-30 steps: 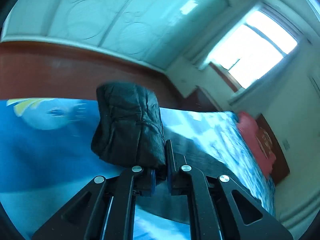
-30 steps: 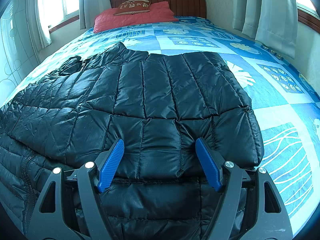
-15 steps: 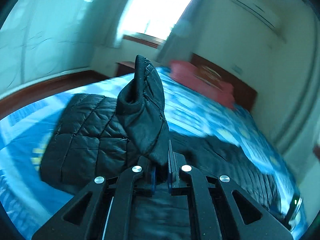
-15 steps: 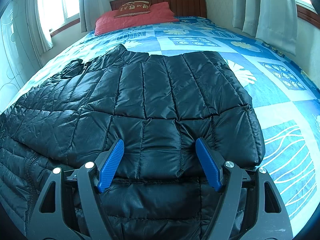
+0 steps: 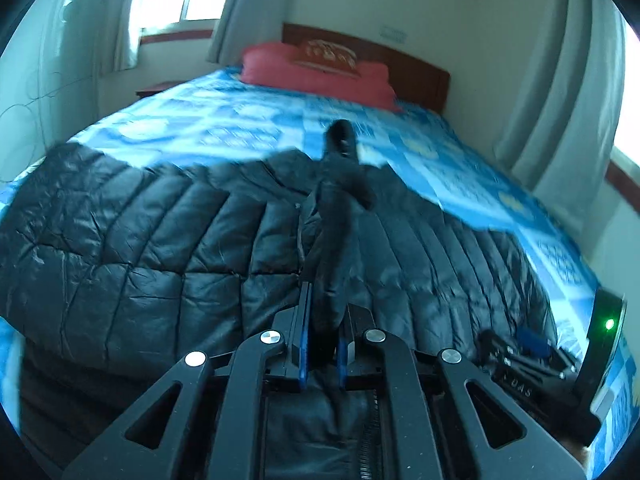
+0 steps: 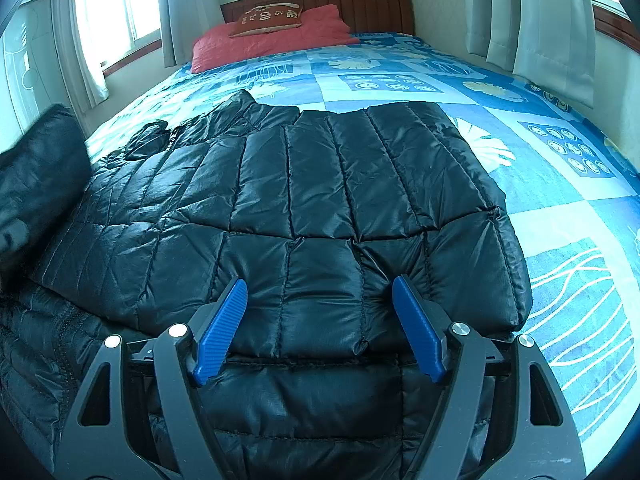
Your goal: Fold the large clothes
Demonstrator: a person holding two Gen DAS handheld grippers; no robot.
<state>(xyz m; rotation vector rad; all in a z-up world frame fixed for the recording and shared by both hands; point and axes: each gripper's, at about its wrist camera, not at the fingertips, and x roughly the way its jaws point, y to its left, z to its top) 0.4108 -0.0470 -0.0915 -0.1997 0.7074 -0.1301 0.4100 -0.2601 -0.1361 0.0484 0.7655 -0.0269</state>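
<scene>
A black quilted down jacket (image 6: 340,184) lies spread on the bed, its right side folded over the middle. My left gripper (image 5: 322,300) holds one sleeve (image 5: 334,216) pinched between its blue pads. The sleeve stands up over the jacket body (image 5: 160,240), and the jaws are just starting to open around it. In the right wrist view that raised sleeve (image 6: 36,176) shows blurred at the left edge. My right gripper (image 6: 320,312) stands open low over the folded hem, its pads (image 6: 222,328) apart with only the jacket's surface beneath.
A blue patterned bedspread (image 6: 560,200) covers the bed. Red pillows (image 6: 272,40) lean on the wooden headboard (image 6: 360,4). Curtains (image 6: 552,20) hang right, and there is a window (image 6: 116,4) left. Bare bedspread lies beyond and right of the jacket.
My left gripper swung across with the sleeve and rolled, from facing the side wall to facing the headboard above the jacket. The sleeve entered the right wrist view. The right gripper stayed still.
</scene>
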